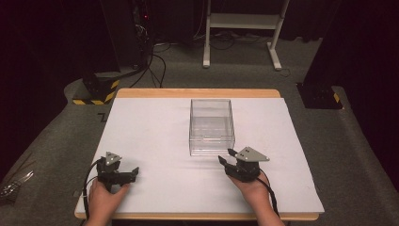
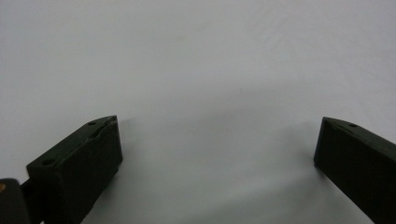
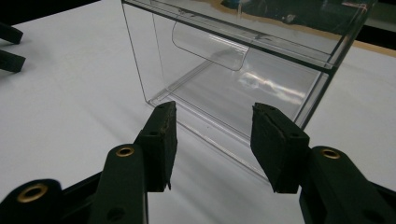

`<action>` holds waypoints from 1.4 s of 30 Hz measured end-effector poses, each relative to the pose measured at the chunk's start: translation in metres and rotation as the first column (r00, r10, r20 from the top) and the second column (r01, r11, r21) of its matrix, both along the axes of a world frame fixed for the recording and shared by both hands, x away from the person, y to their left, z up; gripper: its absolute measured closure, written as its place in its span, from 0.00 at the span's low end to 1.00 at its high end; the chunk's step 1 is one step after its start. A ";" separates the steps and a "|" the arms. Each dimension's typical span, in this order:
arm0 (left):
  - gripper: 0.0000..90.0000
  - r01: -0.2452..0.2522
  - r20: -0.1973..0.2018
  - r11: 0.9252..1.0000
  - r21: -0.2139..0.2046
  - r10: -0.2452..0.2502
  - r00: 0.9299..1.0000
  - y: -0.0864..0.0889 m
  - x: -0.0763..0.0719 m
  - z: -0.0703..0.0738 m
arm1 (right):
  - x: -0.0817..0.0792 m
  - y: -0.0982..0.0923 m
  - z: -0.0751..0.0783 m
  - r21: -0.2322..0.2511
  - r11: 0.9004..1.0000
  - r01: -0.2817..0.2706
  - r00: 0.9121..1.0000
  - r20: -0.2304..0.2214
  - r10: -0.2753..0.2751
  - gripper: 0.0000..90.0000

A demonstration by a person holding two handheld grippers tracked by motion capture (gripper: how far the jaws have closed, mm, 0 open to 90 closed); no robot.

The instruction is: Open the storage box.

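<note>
Standing behind the person, I see the clear box (image 1: 211, 126) sitting a little beyond the middle of the white surface (image 1: 150, 127), with bare white sheet on every side of it and wide margins out to the wooden edges. Just beside the box's near right corner hovers the right gripper (image 1: 226, 157), its fingers (image 3: 161, 140) spread about half apart with nothing between them, aimed at the box's near wall. Well apart from the box, toward the near left corner, the left gripper (image 1: 135, 173) rests low, its fingers (image 2: 88, 163) wide apart over bare sheet, holding nothing. Seen close, the box (image 3: 243, 74) is see-through plastic with thin walls, an open top and a curved clear flap inside its near wall.
</note>
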State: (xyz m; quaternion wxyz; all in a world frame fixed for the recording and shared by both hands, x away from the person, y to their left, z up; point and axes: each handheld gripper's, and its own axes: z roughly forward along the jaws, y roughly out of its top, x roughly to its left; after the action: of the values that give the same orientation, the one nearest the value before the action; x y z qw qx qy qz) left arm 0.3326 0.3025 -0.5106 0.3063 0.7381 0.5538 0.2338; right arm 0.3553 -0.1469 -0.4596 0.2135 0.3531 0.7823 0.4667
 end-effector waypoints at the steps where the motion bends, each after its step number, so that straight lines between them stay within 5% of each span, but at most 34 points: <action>1: 0.01 0.000 0.000 1.000 0.000 0.000 1.000 0.000 0.000 0.000 | 0.001 0.001 0.000 0.000 1.000 -0.001 1.000 0.001 0.001 0.57; 31: 0.01 0.001 0.000 1.000 0.000 -0.001 1.000 0.000 0.000 0.000 | 0.032 0.015 -0.001 0.079 0.997 0.000 1.000 -0.021 0.002 0.58; 42: 0.01 0.000 0.000 1.000 -0.001 0.000 1.000 0.000 0.000 0.000 | 0.043 0.013 -0.004 0.094 0.995 -0.033 0.999 -0.031 0.036 0.68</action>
State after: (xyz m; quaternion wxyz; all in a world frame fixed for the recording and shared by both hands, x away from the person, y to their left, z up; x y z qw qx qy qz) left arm 0.3326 0.3026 -0.5106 0.3065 0.7381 0.5538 0.2336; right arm 0.3982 -0.1335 -0.4635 0.1757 0.3566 0.7689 0.5007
